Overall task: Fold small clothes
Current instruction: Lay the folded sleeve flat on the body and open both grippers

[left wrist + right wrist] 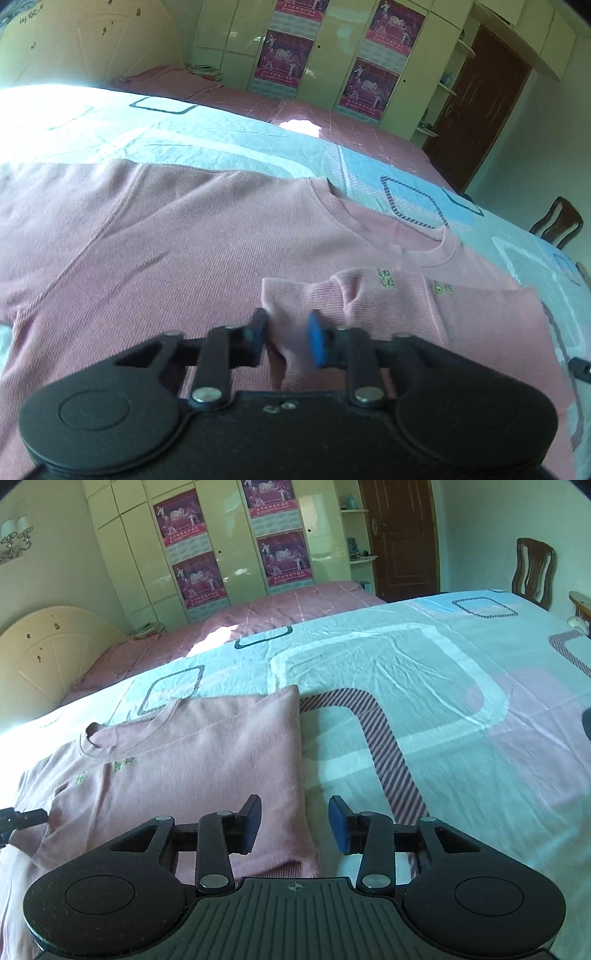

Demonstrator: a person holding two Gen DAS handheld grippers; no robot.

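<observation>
A small pink ribbed shirt with green lettering lies on the bed, its right side folded over the front. My left gripper has its jaws partly apart, with a raised fold of the shirt's fabric between the blue pads. In the right wrist view the shirt lies left of centre, its folded edge straight. My right gripper is open and empty, over the shirt's lower right corner and the sheet.
The bed sheet is pale blue with white, pink and striped shapes. A second bed with a pink cover stands behind, then cream wardrobes with posters. A brown door and a wooden chair are at the right.
</observation>
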